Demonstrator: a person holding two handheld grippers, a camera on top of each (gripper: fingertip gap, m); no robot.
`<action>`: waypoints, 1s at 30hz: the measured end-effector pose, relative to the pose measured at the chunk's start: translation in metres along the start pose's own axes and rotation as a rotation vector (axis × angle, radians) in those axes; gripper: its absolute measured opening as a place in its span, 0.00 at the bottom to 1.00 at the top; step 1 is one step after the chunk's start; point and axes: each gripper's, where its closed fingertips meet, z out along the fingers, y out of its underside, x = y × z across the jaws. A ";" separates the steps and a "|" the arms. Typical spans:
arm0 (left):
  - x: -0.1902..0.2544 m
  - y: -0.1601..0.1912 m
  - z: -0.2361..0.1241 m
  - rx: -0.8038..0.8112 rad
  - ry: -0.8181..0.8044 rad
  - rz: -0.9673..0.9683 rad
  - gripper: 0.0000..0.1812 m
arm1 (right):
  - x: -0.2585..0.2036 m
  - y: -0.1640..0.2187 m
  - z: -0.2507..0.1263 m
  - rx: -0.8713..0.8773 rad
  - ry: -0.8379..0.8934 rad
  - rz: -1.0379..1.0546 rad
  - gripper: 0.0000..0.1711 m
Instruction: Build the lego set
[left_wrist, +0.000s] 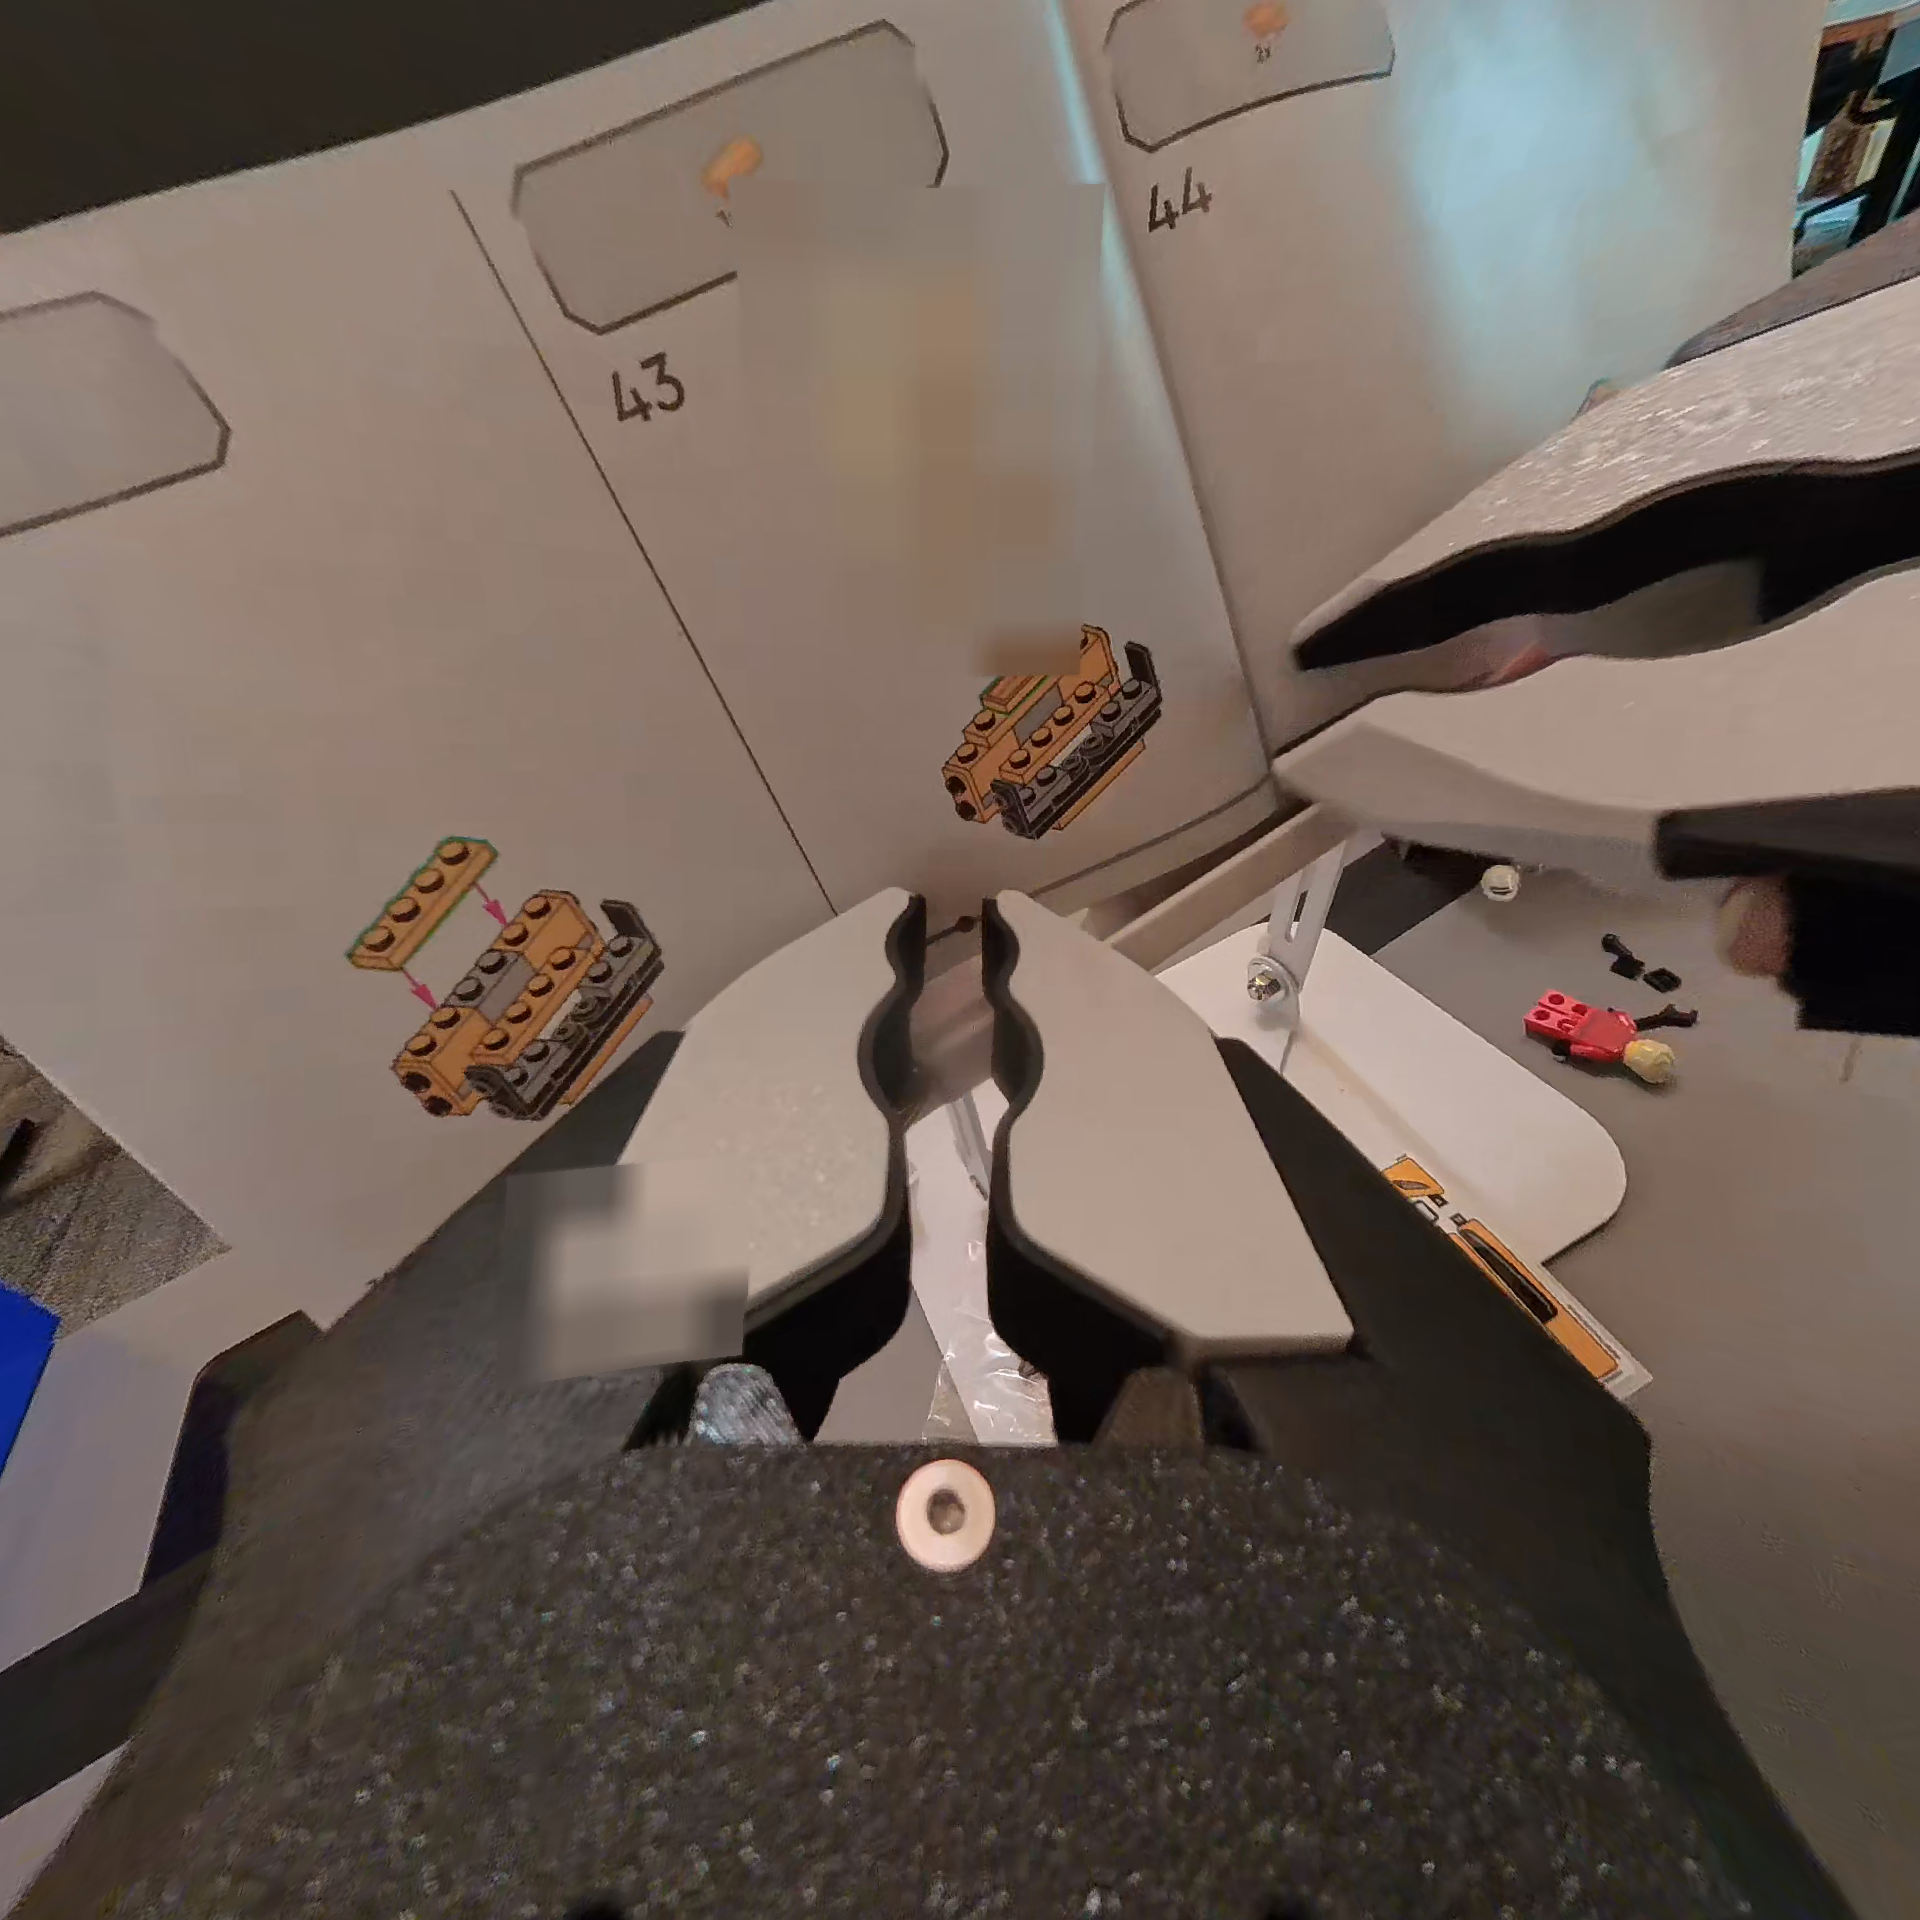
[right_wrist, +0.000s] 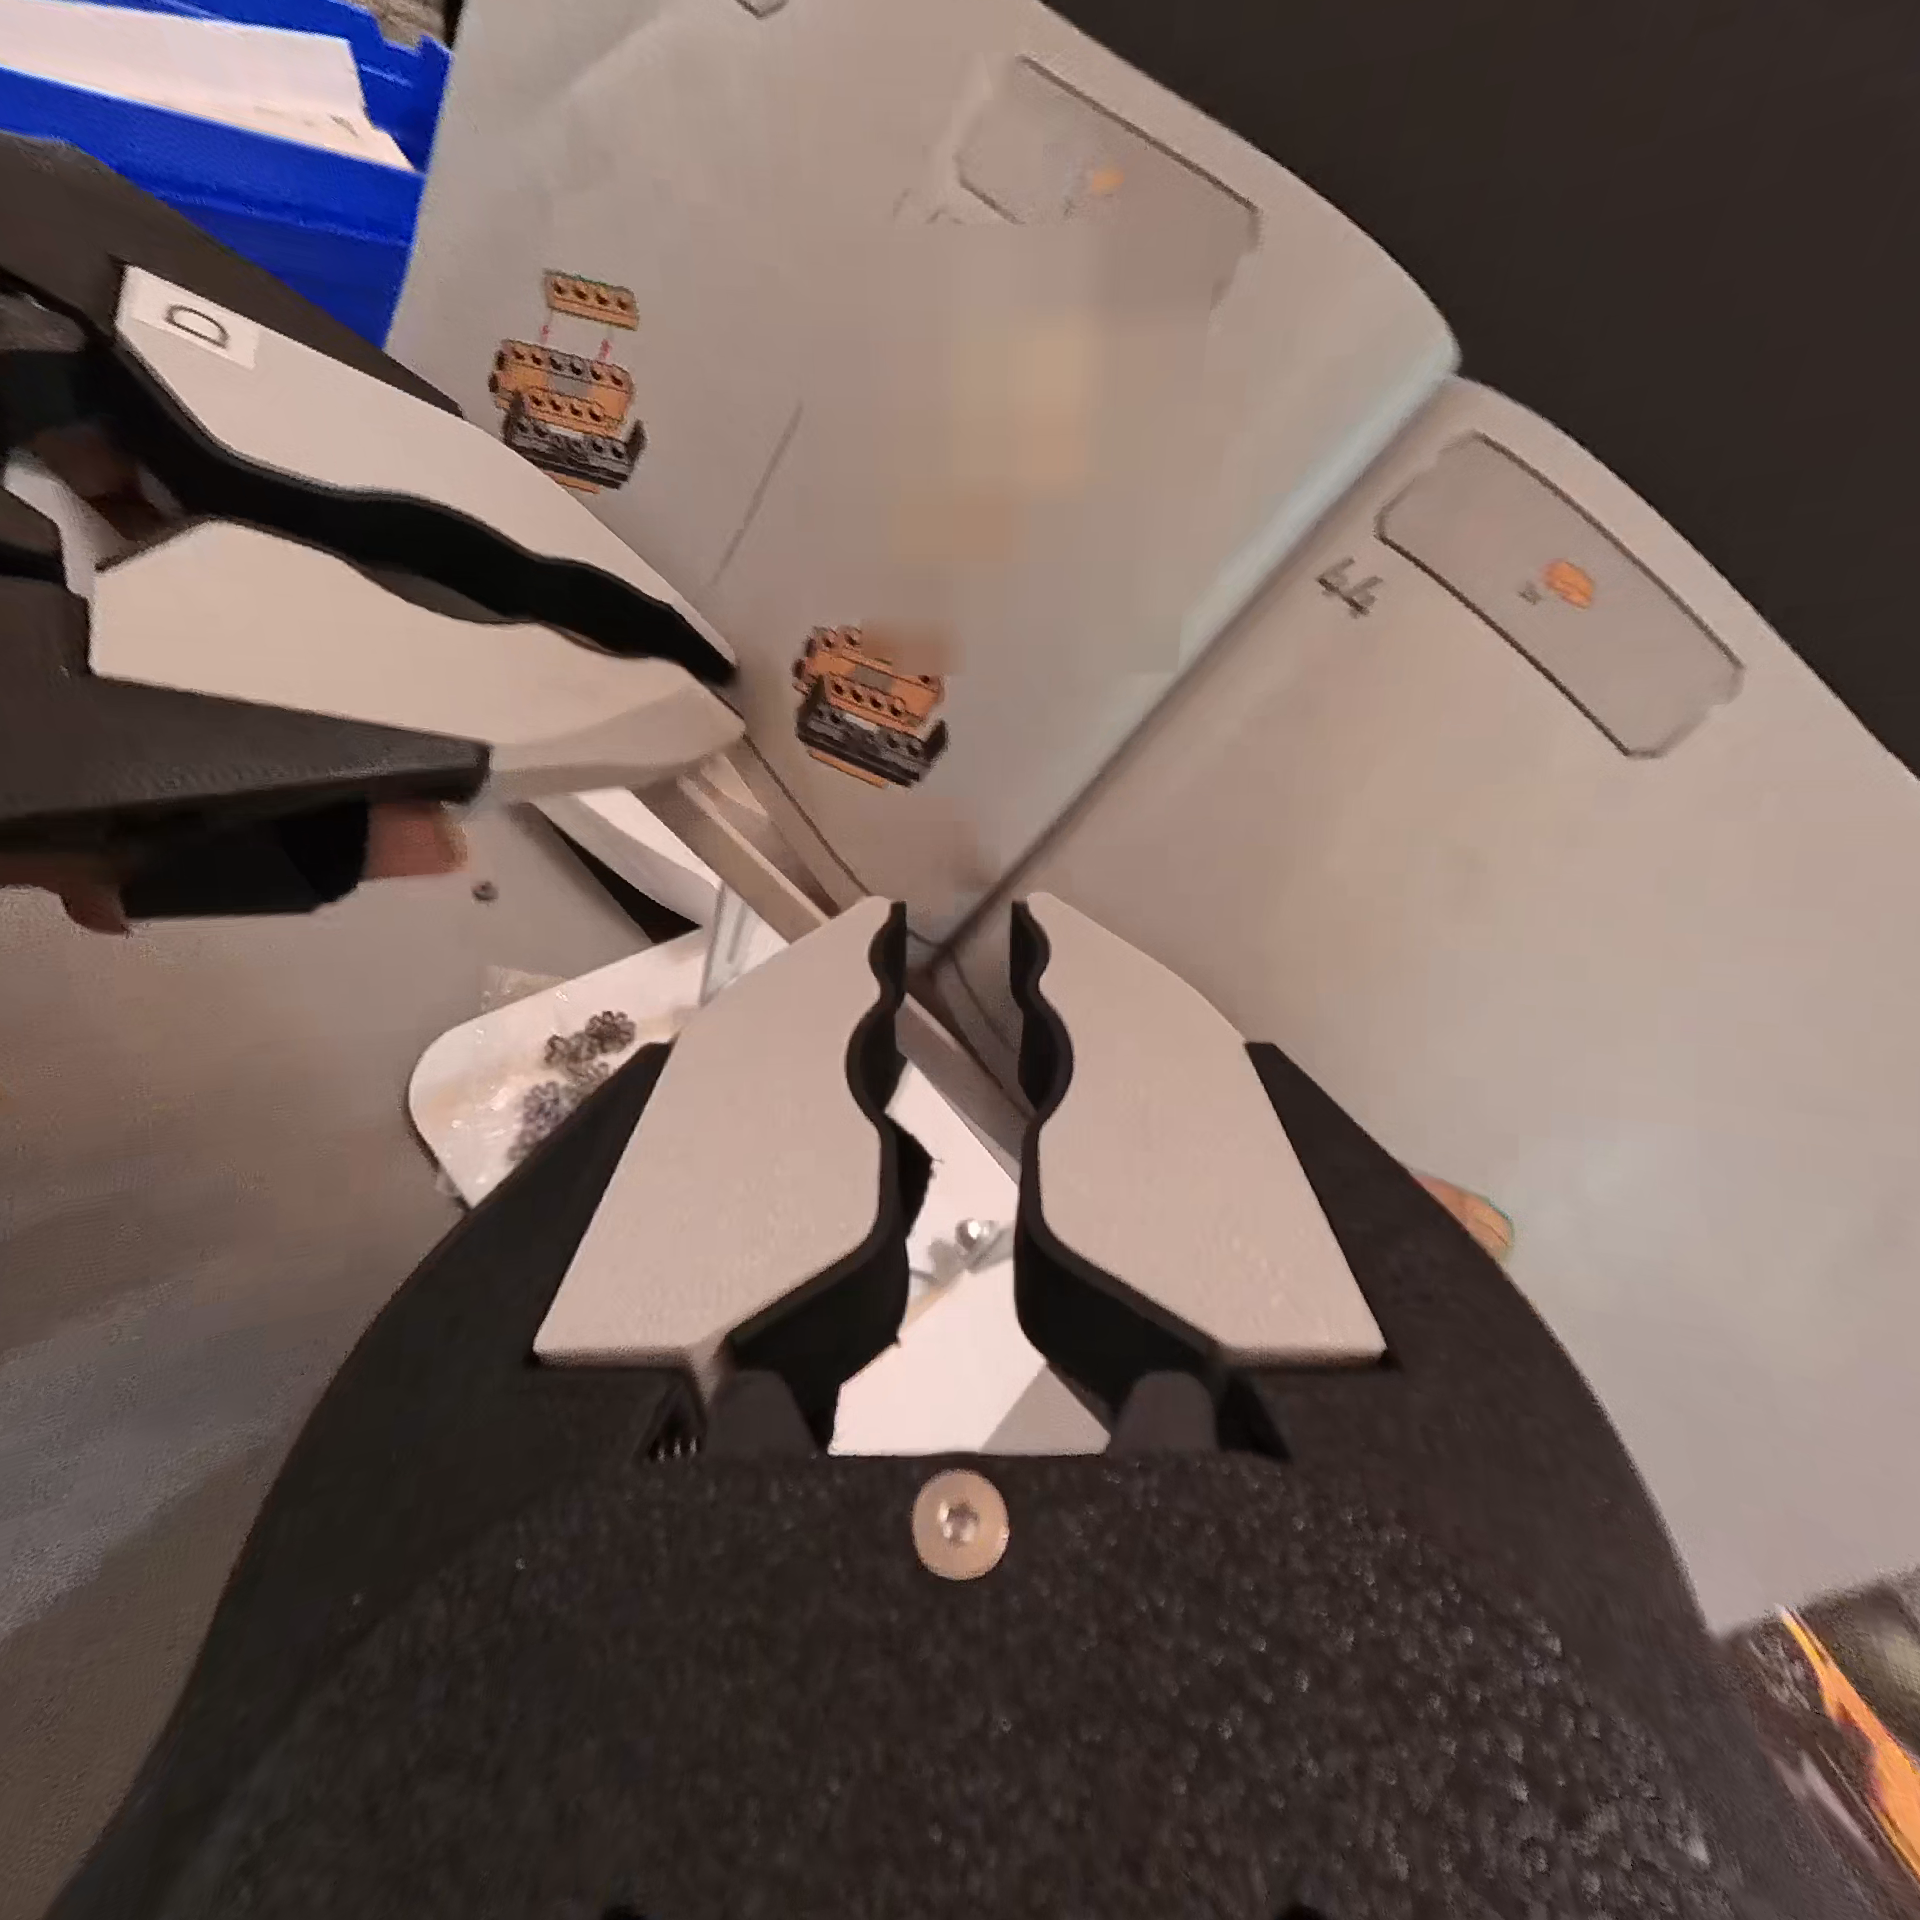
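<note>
Currently both tongs are empty and narrowly parted: the left tongs (left_wrist: 951, 914) point at the lower edge of the upright instruction booklet (left_wrist: 416, 644), the right tongs (right_wrist: 956, 920) at its centre fold. Loose pieces, a red minifigure (left_wrist: 1600, 1034) and small black parts (left_wrist: 1642, 961), lie on the tabletop (left_wrist: 1766, 1299) at 3 o'clock from the left tongs, long axis running 9-to-3, probably nearer the right tongs. Only the right wrist view shows the bag of small dark parts (right_wrist: 566, 1081) at 9 o'clock.
</note>
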 end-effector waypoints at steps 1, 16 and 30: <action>0.000 0.000 0.000 -0.004 0.001 0.003 0.05 | 0.006 0.004 -0.004 -0.004 0.012 0.017 0.11; -0.006 0.006 -0.007 0.037 0.001 0.018 0.03 | 0.070 0.043 -0.039 0.029 0.111 0.188 0.07; -0.009 0.006 -0.011 0.059 -0.007 0.022 0.05 | 0.091 0.055 -0.040 0.094 0.275 0.301 0.29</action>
